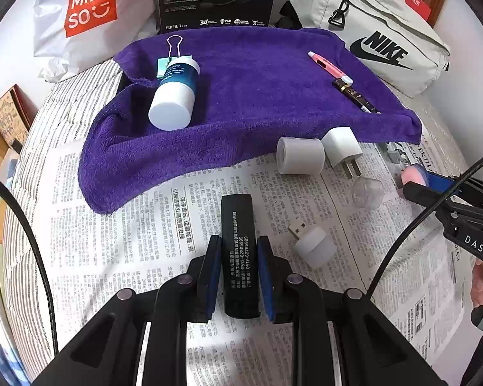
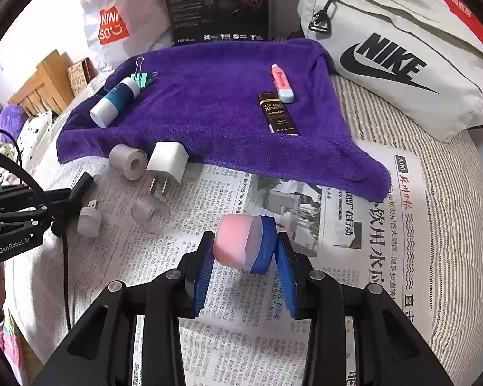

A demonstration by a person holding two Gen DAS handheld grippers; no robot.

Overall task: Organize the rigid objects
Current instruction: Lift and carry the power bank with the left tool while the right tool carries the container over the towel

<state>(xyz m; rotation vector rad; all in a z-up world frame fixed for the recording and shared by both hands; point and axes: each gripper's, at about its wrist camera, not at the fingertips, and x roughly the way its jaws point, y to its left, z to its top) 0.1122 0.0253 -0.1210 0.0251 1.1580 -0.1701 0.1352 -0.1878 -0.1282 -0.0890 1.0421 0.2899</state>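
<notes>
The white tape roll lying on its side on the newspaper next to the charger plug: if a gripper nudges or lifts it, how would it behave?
The white tape roll lies on its curved side, so a nudge would probably send it rolling over the newspaper. The charger plug beside it might stop it that way. It looks hollow-cored, so likely light and stiff enough for the jaws.

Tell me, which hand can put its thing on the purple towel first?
Probably the right. Its gripper holds the pink jar near the towel edge; the left gripper, holding the black box, sits farther back.
</notes>
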